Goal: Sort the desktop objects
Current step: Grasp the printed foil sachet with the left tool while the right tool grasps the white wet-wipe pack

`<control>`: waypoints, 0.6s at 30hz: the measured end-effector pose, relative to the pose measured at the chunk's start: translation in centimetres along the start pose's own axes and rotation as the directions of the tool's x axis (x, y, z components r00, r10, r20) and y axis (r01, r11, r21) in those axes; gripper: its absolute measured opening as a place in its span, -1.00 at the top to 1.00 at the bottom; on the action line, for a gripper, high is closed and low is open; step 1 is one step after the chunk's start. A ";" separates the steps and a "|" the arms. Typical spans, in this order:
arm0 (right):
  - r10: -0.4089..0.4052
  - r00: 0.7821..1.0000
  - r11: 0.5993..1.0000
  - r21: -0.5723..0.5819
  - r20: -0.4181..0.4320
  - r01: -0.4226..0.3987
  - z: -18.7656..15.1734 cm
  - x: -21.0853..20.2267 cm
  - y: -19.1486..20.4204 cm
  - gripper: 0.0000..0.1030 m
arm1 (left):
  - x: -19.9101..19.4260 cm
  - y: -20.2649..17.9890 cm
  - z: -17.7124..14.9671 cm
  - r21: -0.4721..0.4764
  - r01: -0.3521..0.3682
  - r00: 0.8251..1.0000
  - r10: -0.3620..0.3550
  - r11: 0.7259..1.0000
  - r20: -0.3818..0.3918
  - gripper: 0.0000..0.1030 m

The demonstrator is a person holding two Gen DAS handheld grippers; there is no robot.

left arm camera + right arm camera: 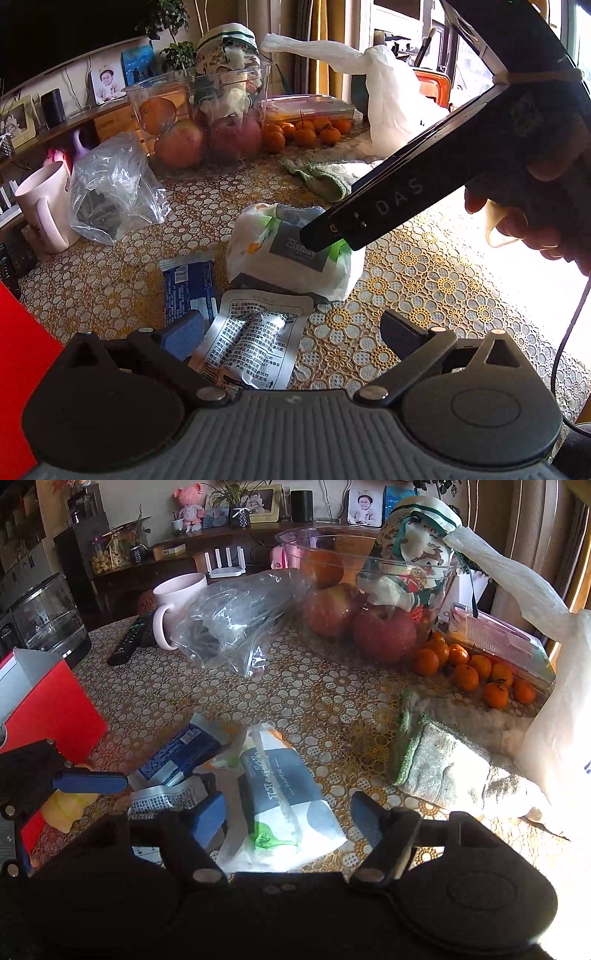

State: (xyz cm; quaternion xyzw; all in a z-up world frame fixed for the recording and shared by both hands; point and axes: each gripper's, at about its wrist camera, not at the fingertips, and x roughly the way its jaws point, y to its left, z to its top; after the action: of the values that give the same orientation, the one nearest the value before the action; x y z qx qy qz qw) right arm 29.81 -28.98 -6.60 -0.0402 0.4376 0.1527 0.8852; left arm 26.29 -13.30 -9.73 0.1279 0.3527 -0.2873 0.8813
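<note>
Here your left gripper (291,334) stands wide open over a crinkly silver pouch (255,347); your right gripper (288,814), half open and holding nothing, straddles the soft tissue pack (284,808), beside a fuzzy green cloth (439,764).

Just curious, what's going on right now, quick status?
Both tools open, empty. Right tool over tissue pack; left tool over silver pouch. Blue packet close alongside.

The left gripper (291,336) hung wide open above a silver printed sachet (251,347); a blue packet (190,286) lay just beside it; the right gripper (325,230) reached over the tissue pack (291,269).
</note>
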 end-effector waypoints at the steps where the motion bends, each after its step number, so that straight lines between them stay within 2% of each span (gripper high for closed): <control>1: 0.000 1.000 1.000 -0.001 -0.002 0.000 0.0 0.2 0.0 -0.45 | 0.3 0.0 0.0 0.005 -0.005 1.000 0.005 1.000 -0.010 -0.98; 5: 0.004 1.000 1.000 -0.002 -0.007 -0.004 0.2 1.1 0.0 -0.45 | 1.3 0.4 0.0 -0.004 -0.006 0.999 0.006 1.000 -0.036 -0.98; 13: 0.015 1.000 1.000 0.008 -0.021 -0.015 0.4 2.8 0.0 -0.44 | 2.0 0.9 -0.2 -0.027 0.004 0.999 -0.005 1.000 -0.037 -0.96; 18: 0.027 0.999 0.999 0.030 -0.026 -0.026 0.4 3.4 -0.2 -0.44 | 2.3 1.4 -0.4 -0.051 -0.008 0.999 0.006 0.999 -0.038 -0.83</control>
State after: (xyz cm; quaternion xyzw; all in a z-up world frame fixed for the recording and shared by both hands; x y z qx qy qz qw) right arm 32.11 -28.34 -9.03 -0.0234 0.4519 0.1576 0.8777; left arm 28.30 -12.95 -11.62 0.1118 0.3760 -0.2726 0.8785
